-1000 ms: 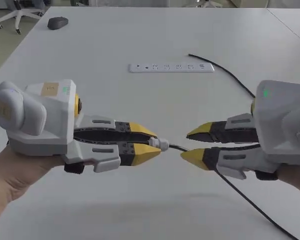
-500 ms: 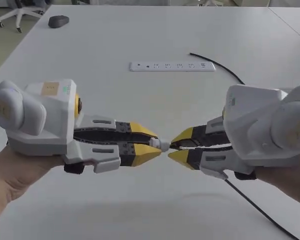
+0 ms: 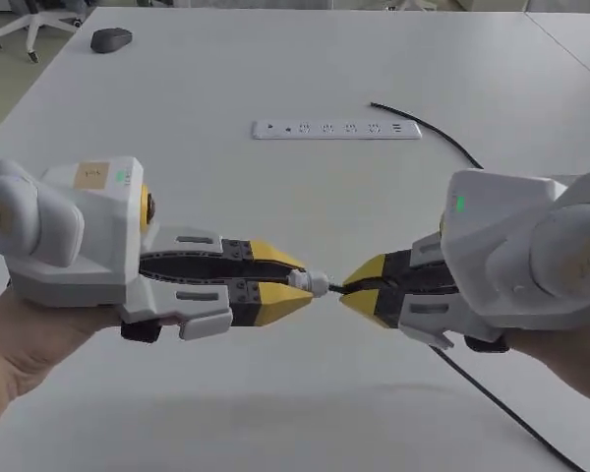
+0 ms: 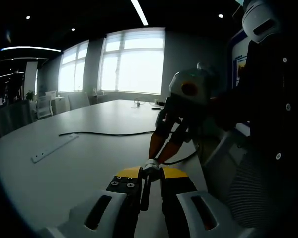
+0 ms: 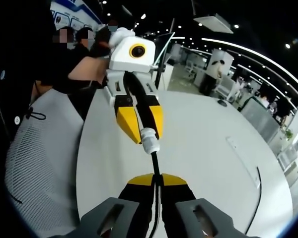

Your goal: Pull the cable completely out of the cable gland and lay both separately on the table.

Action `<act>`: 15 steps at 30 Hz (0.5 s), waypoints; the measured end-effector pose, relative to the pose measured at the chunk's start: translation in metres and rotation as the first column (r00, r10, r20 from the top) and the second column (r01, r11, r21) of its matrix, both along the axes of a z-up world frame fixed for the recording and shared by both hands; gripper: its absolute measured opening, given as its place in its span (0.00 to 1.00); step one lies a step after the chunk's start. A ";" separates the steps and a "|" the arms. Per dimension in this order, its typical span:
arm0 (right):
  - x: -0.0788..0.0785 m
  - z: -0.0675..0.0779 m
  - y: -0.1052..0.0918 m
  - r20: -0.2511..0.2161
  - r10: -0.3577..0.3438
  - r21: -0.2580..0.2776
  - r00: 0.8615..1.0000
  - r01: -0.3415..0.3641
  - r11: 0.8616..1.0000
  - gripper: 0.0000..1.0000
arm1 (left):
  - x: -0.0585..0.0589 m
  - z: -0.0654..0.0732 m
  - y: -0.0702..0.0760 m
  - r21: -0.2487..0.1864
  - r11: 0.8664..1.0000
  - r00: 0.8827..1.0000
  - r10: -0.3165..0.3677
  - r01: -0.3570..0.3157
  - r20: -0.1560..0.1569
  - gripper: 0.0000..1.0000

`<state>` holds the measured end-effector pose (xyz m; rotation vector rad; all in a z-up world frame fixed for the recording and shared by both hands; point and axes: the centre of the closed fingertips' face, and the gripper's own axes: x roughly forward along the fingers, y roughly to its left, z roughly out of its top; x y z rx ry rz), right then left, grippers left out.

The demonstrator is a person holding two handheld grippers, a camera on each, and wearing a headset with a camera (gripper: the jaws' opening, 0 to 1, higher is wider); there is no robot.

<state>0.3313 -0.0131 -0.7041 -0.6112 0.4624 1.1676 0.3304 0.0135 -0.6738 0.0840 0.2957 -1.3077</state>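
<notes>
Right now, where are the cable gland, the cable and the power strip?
cable gland point(image 5: 149, 140): right gripper view, on its white body.
cable point(image 5: 154, 166): right gripper view, on the black stretch just below the gland.
power strip point(image 3: 336, 130): head view, on its middle.

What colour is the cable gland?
It is a white plastic cable gland, clearest in the right gripper view.

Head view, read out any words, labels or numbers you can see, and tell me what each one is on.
No text here can be read.
The tan sticker on the left gripper: too blurred to read.
The marks on the power strip: too small to read.
</notes>
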 end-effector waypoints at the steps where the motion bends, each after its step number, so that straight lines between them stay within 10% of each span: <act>1: 0.000 -0.001 -0.003 -0.002 -0.004 -0.006 1.000 0.004 1.000 0.00 | 0.000 0.000 0.001 0.001 1.000 1.000 0.004 -0.004 0.000 0.15; 15: 0.001 -0.006 -0.014 -0.018 -0.026 -0.023 1.000 0.026 0.999 0.00 | 0.003 0.000 0.010 -0.006 0.999 0.999 0.036 -0.036 0.001 0.15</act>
